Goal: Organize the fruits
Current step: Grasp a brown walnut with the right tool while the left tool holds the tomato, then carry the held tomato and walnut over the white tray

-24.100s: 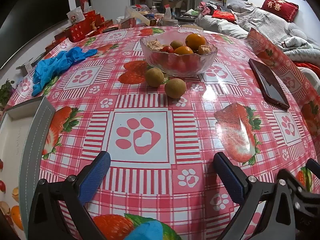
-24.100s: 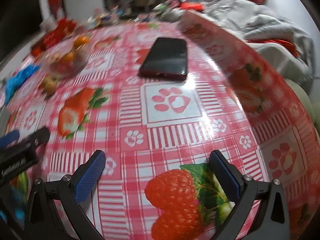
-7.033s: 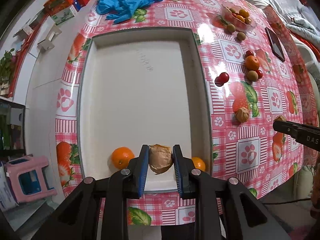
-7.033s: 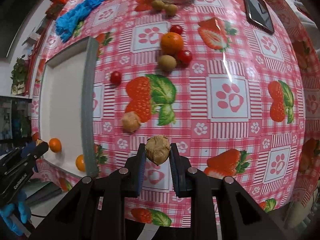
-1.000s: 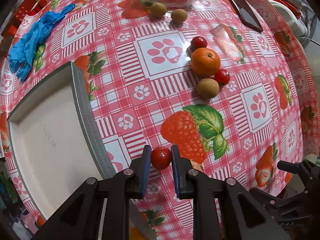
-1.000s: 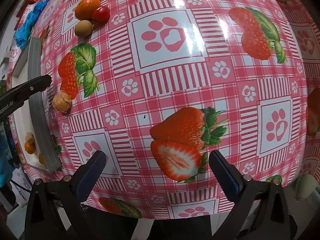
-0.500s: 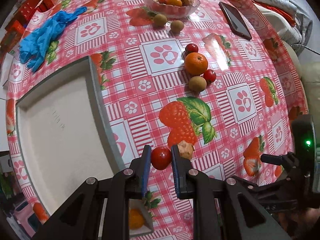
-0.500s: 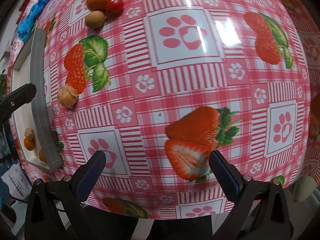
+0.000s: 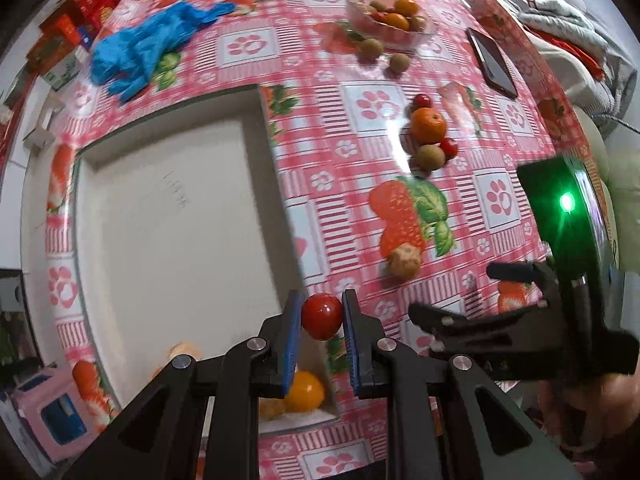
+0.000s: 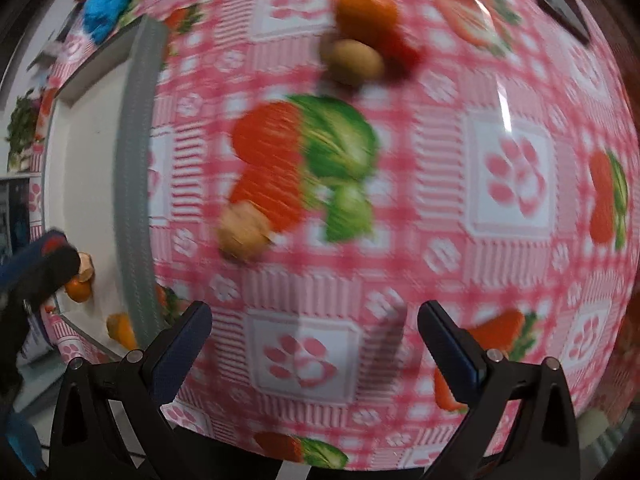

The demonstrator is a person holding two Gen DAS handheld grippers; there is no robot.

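My left gripper [image 9: 322, 320] is shut on a small red tomato [image 9: 322, 316], held above the near right edge of the white tray [image 9: 160, 216]. Oranges [image 9: 304, 392] and a walnut lie in the tray's near corner. A walnut [image 9: 405, 261] lies on the cloth right of the tray; it also shows in the right wrist view [image 10: 245, 233]. An orange [image 9: 429, 124], a kiwi [image 9: 430, 157] and two small tomatoes sit further back. My right gripper [image 10: 314, 340] is open and empty above the cloth, and shows in the left wrist view [image 9: 452, 300].
A glass bowl [image 9: 390, 20] of fruit stands at the far side with two kiwis [image 9: 400, 62] before it. A phone [image 9: 491, 62] lies at the far right. Blue gloves [image 9: 148, 44] lie at the far left. The table edge runs close below both grippers.
My left gripper has carried the tomato left toward the tray's near corner. My right gripper has swung left, closer to the walnut and the tray; its view is blurred.
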